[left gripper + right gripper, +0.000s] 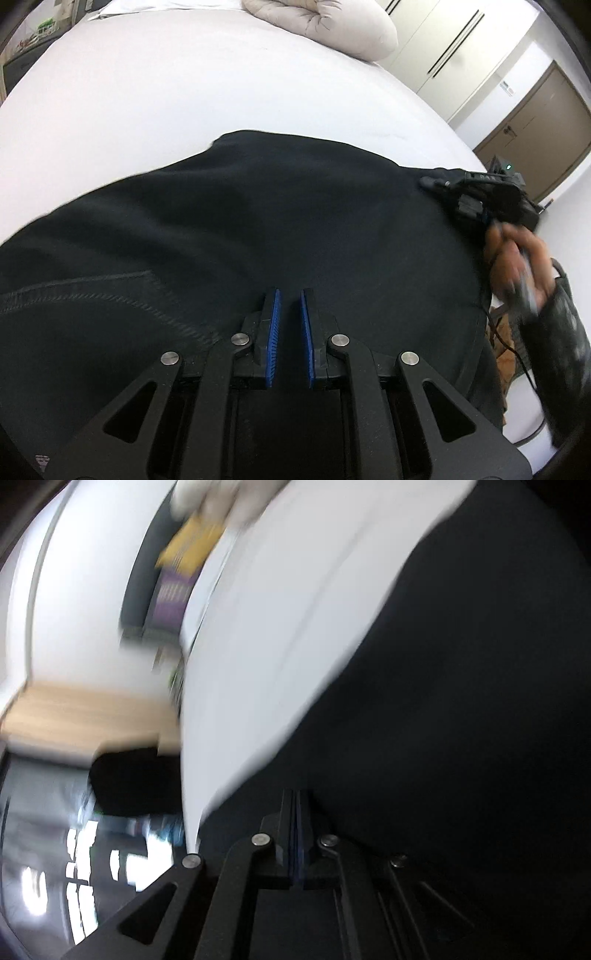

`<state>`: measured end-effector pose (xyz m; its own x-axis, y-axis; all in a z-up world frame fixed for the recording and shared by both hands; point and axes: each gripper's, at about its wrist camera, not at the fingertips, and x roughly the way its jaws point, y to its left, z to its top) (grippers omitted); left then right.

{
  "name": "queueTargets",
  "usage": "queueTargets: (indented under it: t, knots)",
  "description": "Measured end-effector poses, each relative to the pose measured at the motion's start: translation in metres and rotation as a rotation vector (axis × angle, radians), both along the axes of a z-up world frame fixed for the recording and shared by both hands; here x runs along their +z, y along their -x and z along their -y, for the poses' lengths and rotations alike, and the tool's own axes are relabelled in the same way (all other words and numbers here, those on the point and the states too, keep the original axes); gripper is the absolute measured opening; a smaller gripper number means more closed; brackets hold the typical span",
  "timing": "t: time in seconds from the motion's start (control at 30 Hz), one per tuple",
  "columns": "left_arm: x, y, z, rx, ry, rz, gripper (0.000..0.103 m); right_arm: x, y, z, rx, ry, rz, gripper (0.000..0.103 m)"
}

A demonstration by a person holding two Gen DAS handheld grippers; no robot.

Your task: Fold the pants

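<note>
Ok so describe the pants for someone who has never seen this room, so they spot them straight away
Find the big white bed filling the room. Spread across its near side, below the beige bundled duvet, lie the pants. They are the only black garment there, with a curved stitched pocket seam near the left gripper.

The black pants (pixel 258 229) lie spread flat across the white bed (pixel 147 92) in front of me. Their fabric is dark and smooth, with a stitched curved seam near my left side.
</note>
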<state>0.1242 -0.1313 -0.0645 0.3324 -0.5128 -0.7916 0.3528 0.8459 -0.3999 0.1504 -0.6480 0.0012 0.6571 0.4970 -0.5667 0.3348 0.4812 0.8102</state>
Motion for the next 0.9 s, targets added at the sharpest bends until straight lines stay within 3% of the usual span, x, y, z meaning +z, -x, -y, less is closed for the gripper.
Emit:
queueTargets:
  t: [0.1, 0.23, 0.3, 0.4, 0.47, 0.57, 0.63, 0.67, 0.77, 0.9]
  knots:
    - [-0.001, 0.003, -0.005, 0.025, 0.018, 0.002, 0.011, 0.005, 0.017, 0.09, -0.237, 0.039, 0.01, 0.0]
    - [0.0, 0.01, -0.013, 0.044, 0.003, 0.018, 0.011, 0.041, 0.042, 0.14, -0.387, 0.198, -0.038, 0.0]
    - [0.009, 0.013, -0.01, 0.059, -0.022, 0.03, 0.011, 0.061, 0.06, 0.118, -0.359, 0.238, -0.013, 0.01]
    - [0.038, 0.014, 0.012, 0.051, 0.045, 0.076, 0.011, 0.06, 0.068, 0.035, -0.124, 0.087, 0.097, 0.01]
    - [0.052, 0.01, 0.047, 0.004, 0.038, 0.13, 0.011, 0.053, 0.075, -0.034, 0.036, 0.006, 0.125, 0.01]
    - [0.032, 0.002, 0.07, -0.039, -0.053, 0.095, 0.011, 0.018, 0.08, -0.155, 0.285, -0.143, 0.059, 0.01]
    - [0.012, 0.003, 0.055, 0.012, -0.07, 0.028, 0.011, 0.004, 0.084, -0.196, 0.362, -0.13, 0.019, 0.004]
    - [0.01, 0.002, 0.036, 0.036, -0.038, 0.017, 0.011, 0.002, 0.085, -0.204, 0.376, -0.077, 0.021, 0.001]
    - [0.009, 0.012, -0.004, 0.115, 0.008, 0.007, 0.011, -0.002, 0.08, -0.186, 0.298, -0.113, 0.047, 0.0]
    - [0.009, 0.018, -0.034, 0.177, 0.017, 0.003, 0.011, 0.009, 0.069, -0.103, 0.084, -0.012, 0.038, 0.0]
